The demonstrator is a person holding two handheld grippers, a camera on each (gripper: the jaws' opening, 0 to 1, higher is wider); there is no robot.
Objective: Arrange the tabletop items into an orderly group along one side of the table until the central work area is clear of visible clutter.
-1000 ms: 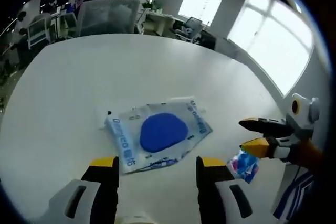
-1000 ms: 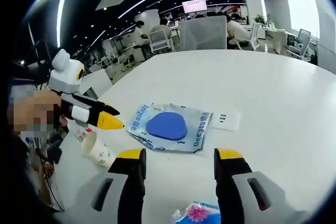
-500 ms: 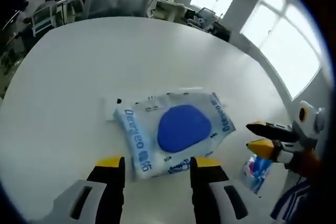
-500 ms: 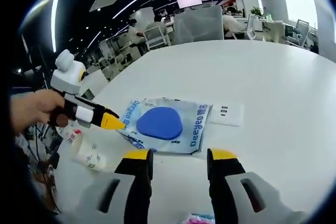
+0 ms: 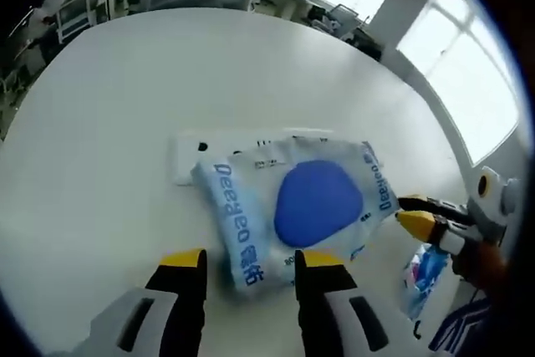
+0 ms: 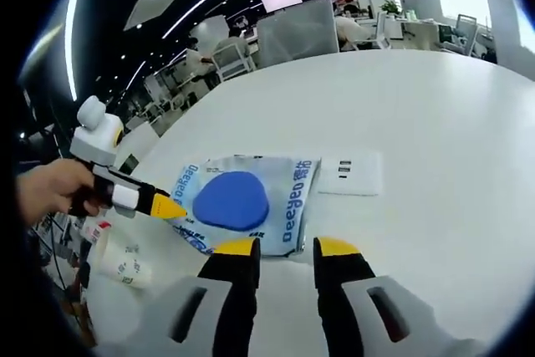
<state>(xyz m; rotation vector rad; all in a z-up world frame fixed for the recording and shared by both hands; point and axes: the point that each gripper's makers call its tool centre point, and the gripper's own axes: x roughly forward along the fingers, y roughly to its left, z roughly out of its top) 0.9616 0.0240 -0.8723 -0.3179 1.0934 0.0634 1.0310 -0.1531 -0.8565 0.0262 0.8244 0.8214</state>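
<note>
In the left gripper view, the left gripper (image 5: 249,263) points down at the white table (image 5: 100,114), its yellow-tipped jaws parted and holding nothing, straddling the near edge of the blue-and-white pouch (image 5: 297,202). The right gripper (image 5: 415,216) enters from the right, its tips beside the pouch's far corner. In the right gripper view, the right gripper (image 6: 284,250) is likewise released, jaws at the pouch's (image 6: 242,201) edge. A white card (image 6: 351,175) lies touching the pouch; a paper cup (image 6: 117,263) lies near the table edge. Both grippers have closed in on the pouch, and their jaw gaps have narrowed.
</note>
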